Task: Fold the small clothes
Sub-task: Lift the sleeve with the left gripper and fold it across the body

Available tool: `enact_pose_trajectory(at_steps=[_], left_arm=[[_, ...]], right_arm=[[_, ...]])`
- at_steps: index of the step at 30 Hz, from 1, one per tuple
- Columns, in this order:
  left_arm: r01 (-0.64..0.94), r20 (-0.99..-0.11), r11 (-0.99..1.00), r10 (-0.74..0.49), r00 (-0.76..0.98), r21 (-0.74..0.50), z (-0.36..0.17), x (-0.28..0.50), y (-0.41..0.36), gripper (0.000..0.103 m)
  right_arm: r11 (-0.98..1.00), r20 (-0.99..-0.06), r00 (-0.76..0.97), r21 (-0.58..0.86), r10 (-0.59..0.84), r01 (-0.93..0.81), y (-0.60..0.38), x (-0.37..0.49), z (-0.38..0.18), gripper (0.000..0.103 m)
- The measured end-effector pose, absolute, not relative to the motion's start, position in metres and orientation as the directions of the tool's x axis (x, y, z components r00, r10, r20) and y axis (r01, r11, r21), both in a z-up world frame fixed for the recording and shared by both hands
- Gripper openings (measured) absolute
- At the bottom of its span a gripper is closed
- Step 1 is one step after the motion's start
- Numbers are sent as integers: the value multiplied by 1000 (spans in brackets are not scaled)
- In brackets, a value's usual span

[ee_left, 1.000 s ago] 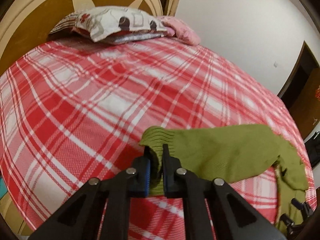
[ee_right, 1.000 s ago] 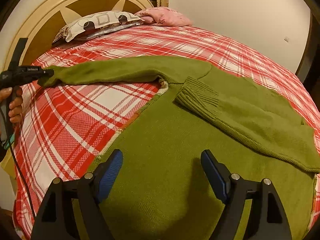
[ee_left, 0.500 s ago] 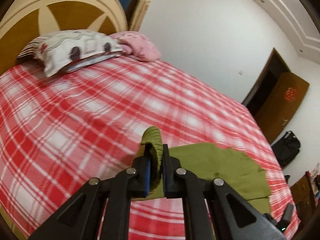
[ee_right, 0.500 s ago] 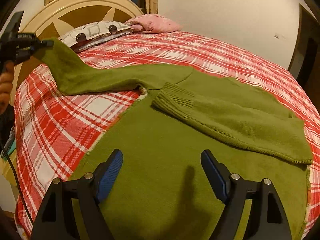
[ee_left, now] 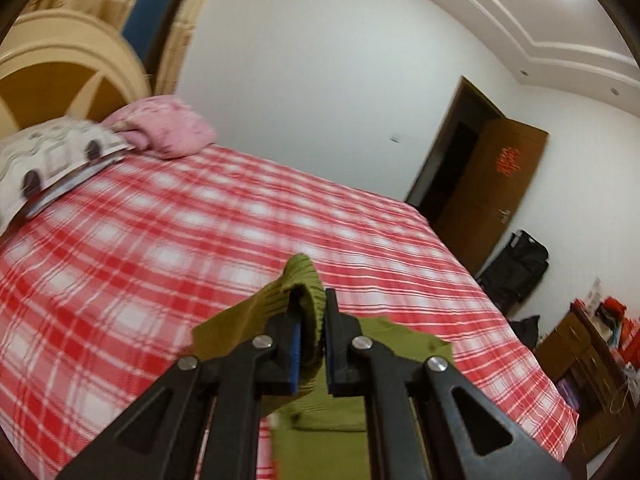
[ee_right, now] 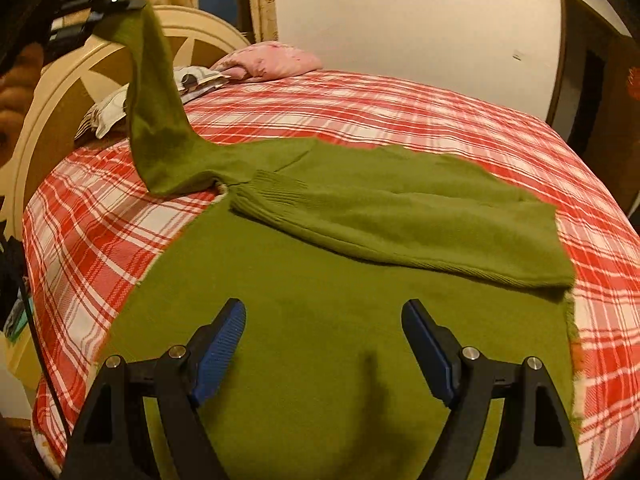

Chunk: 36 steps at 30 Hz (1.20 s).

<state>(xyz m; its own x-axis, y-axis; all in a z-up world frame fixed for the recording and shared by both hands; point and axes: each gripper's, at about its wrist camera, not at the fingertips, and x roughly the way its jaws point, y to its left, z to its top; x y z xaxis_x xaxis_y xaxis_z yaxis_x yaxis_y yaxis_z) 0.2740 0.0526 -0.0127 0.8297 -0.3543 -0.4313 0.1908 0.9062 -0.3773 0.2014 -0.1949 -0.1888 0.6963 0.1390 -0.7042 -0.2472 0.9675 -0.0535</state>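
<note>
Bedroom with white walls (ee_left: 320, 80), brown door (ee_left: 496, 196) ajar at far right. Wide bed (ee_left: 200, 240) under red-and-white plaid cover, curved cream-and-brown headboard (ee_right: 52, 120) at its head. Green sweater (ee_right: 320, 300) spread flat on the near part of the bed, body toward the right wrist camera, one sleeve (ee_right: 400, 228) folded across the chest with its ribbed cuff near the neck. Other sleeve (ee_right: 156, 112) lifted clear of the cover, rising steeply from the shoulder to upper left. Patterned pillow (ee_left: 48, 164) and pink pillow (ee_left: 168, 128) side by side against the headboard, touching. Black bag (ee_left: 516, 268) on the floor by the door, wooden dresser (ee_left: 592, 360) farther right. Left tongs (ee_left: 310, 332) clamped on the raised sleeve's ribbed cuff (ee_left: 308, 280), knit bunched between the pads and poking out past the tips. Right tongs (ee_right: 324, 344) spread wide, nothing between them, hanging just above the sweater's lower body.
</note>
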Motion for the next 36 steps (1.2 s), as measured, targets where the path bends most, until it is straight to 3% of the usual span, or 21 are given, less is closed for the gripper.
enact_pose_trajectory(at_steps=[14, 22, 24, 26, 28, 32, 36], left_arm=[[362, -466, 876, -477, 745, -317, -2, 305, -92, 9], [402, -529, 869, -495, 689, -289, -36, 329, -166, 10], [393, -549, 880, -473, 689, -266, -48, 334, -180, 17], [378, -593, 901, -427, 682, -215, -65, 337, -195, 33], [383, -607, 902, -421, 674, -200, -76, 334, -196, 60], [397, -630, 912, -370, 683, -105, -98, 314, -181, 64], [331, -662, 943, -229, 714, 30, -120, 307, -139, 65]], right_arm=[[996, -710, 698, 50, 91, -79, -284, 177, -199, 81], [996, -715, 694, 88, 86, -33, -301, 179, -207, 81], [996, -721, 688, 85, 85, -34, -302, 180, -211, 81], [996, -723, 685, 84, 86, -36, -303, 180, -215, 81], [997, -722, 687, 73, 81, -40, -304, 180, -218, 81], [996, -716, 694, 76, 83, -41, -307, 180, -219, 81], [996, -715, 694, 74, 82, -41, -307, 181, -218, 81]])
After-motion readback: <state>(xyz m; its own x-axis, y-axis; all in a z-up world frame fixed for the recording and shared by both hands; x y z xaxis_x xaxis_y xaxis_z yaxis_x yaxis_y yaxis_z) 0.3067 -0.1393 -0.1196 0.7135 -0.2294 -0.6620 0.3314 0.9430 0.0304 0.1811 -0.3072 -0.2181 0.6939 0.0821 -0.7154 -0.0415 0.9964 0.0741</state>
